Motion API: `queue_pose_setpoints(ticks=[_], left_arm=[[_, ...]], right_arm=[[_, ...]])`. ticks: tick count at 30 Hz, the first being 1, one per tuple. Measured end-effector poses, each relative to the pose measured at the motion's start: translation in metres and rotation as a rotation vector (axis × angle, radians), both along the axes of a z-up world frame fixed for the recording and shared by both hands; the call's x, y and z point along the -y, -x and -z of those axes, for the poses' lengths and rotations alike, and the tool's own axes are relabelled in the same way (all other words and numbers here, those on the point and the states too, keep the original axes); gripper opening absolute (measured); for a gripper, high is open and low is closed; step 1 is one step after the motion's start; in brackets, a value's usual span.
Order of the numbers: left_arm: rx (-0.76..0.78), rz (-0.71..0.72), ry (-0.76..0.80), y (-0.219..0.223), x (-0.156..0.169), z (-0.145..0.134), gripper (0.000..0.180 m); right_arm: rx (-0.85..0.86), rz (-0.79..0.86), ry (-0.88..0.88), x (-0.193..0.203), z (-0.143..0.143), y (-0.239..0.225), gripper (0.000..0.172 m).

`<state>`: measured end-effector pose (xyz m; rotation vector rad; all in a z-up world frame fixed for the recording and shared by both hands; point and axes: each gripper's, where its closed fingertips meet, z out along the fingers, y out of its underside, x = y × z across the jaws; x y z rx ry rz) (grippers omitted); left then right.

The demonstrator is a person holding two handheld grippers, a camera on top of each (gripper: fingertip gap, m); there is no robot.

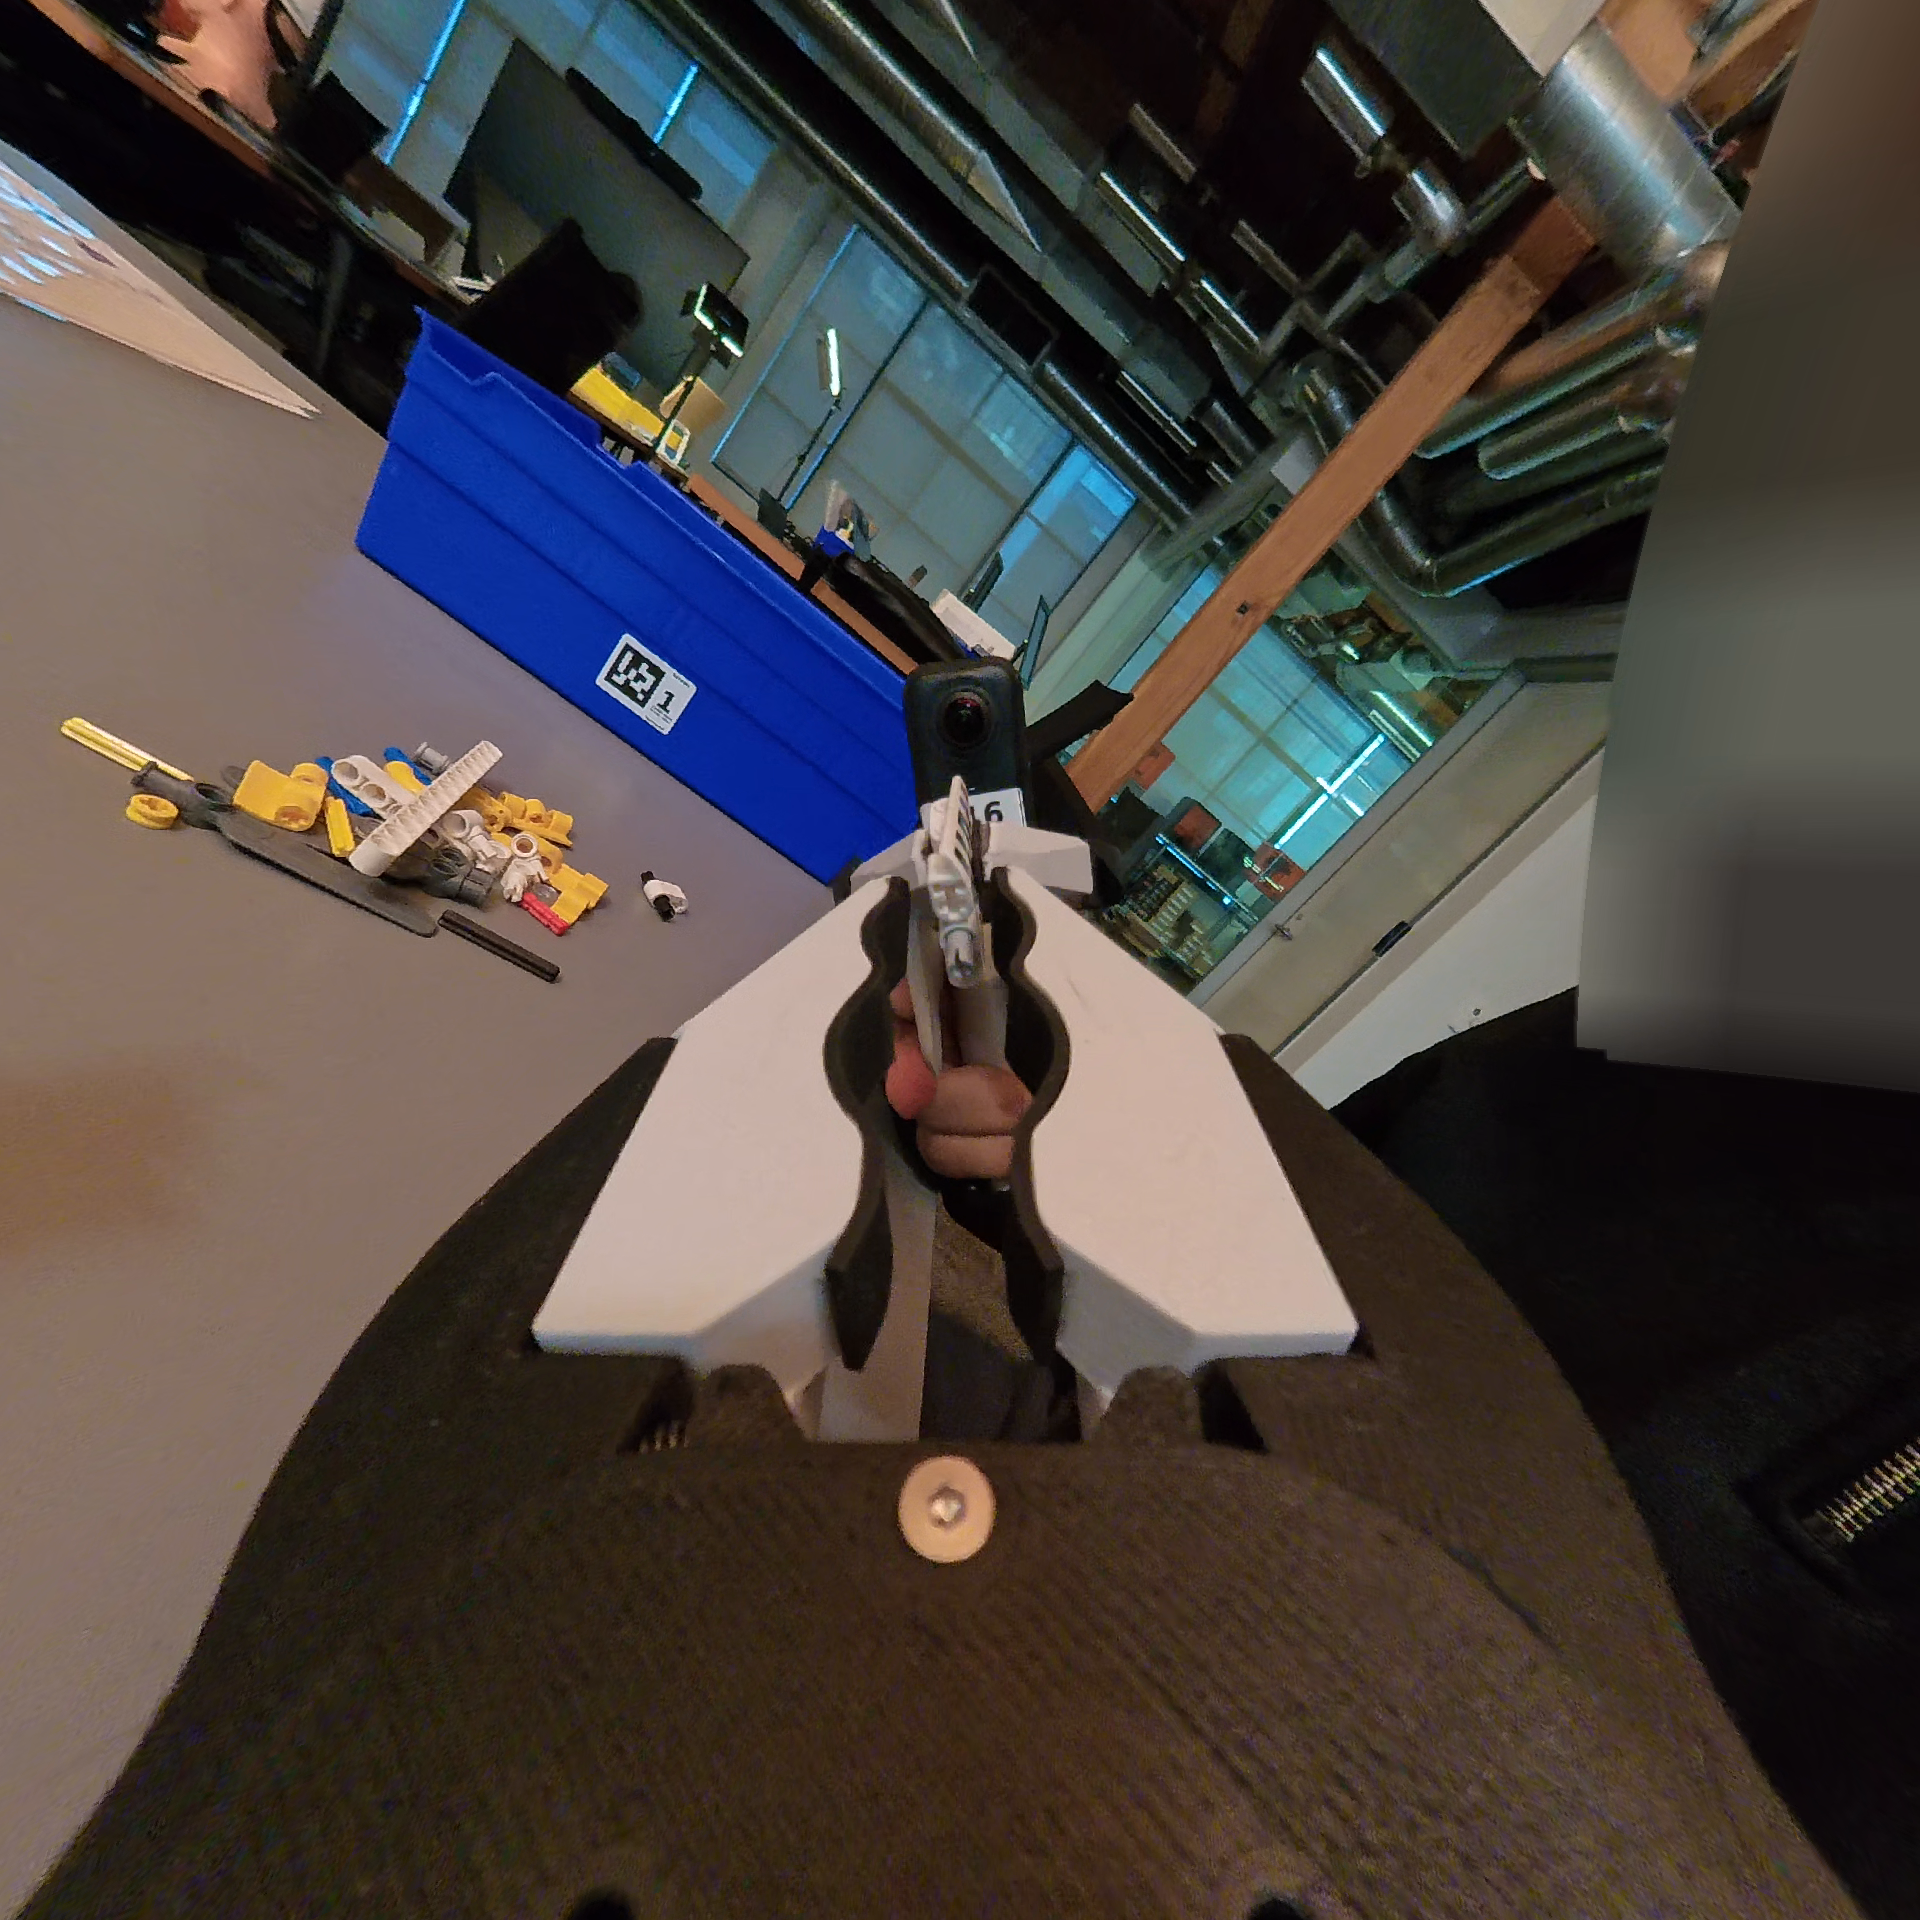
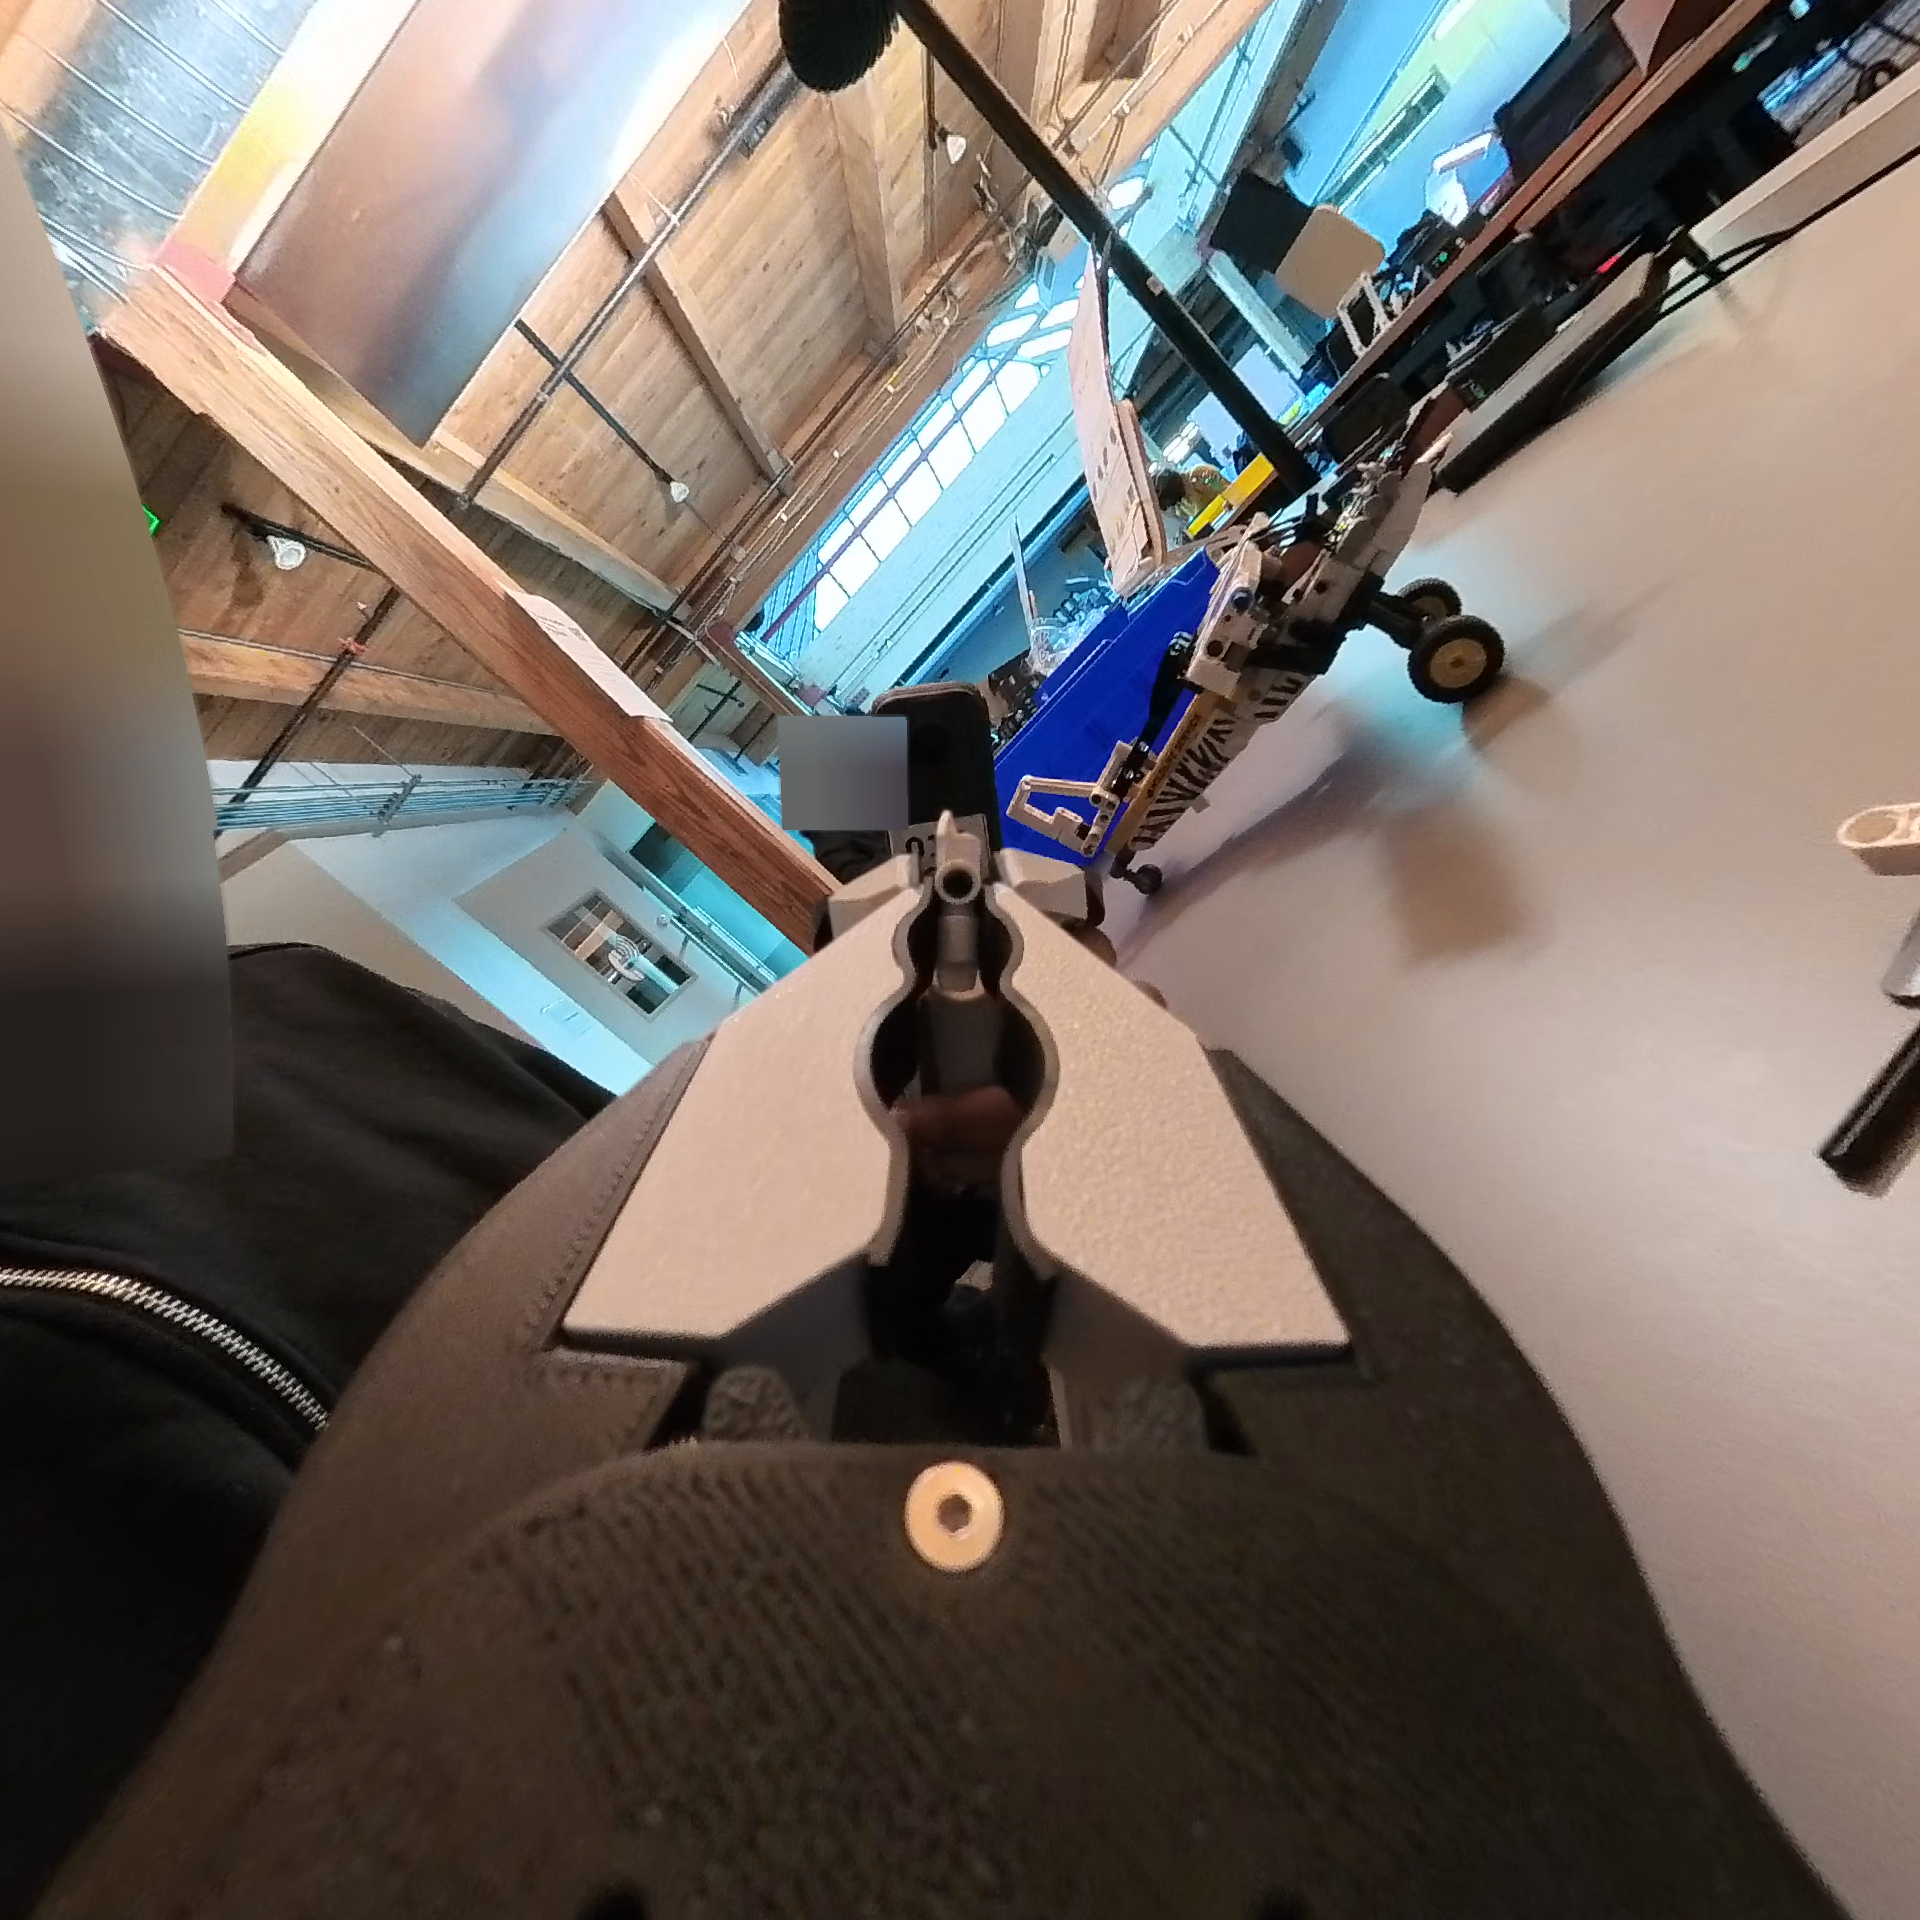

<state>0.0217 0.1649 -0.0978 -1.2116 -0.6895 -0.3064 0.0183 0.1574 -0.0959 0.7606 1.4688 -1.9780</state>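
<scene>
Left gripper [image 1: 958, 883] clamping white toothed beam piece [image 1: 951, 868], both grippers lifted off grey table [image 1: 208, 1039]. Beam's long axis running roughly along fingers, far end pointing away toward other gripper's camera, slightly tilted. Right gripper [image 2: 956, 883] pinching small grey pin [image 2: 957, 883], hollow end facing wrist camera, axis in line with fingers. Grippers meeting tip to tip. Loose brick pile [image 1: 395, 821] lying left near blue bin [image 1: 582, 540]; wheeled model [image 2: 1299, 613] standing beyond on right.
</scene>
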Motion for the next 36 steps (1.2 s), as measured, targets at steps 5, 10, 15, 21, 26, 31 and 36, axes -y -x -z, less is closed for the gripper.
queue_pose_setpoints(ticks=[5, 10, 15, 21, 26, 31, 36], left_arm=[[0.016, 0.002, -0.018, 0.001, 0.002, -0.001, 0.004], [0.026, -0.017, -0.020, 0.004, 0.003, 0.000, 0.004], [0.045, -0.023, -0.048, 0.007, 0.007, -0.001, 0.003], [0.067, 0.018, -0.082, 0.005, 0.008, -0.004, 0.003], [0.111, 0.074, -0.126, 0.002, 0.008, -0.005, 0.004], [0.165, 0.135, -0.178, 0.000, 0.008, -0.007, 0.004], [0.200, 0.160, -0.209, -0.001, 0.007, -0.007, 0.004]], right_arm=[[0.021, -0.007, 0.009, 0.000, 0.001, 0.001, 0.004], [0.032, 0.062, 0.093, -0.012, -0.007, 0.011, 0.019], [0.035, 0.081, 0.118, -0.016, -0.009, 0.014, 0.013], [0.015, 0.088, 0.104, -0.015, -0.009, 0.013, 0.005], [-0.005, 0.077, 0.101, -0.013, -0.010, 0.010, 0.006], [-0.034, 0.054, 0.093, -0.010, -0.011, 0.005, 0.008], [-0.073, 0.049, 0.074, -0.007, -0.011, 0.000, 0.005]])
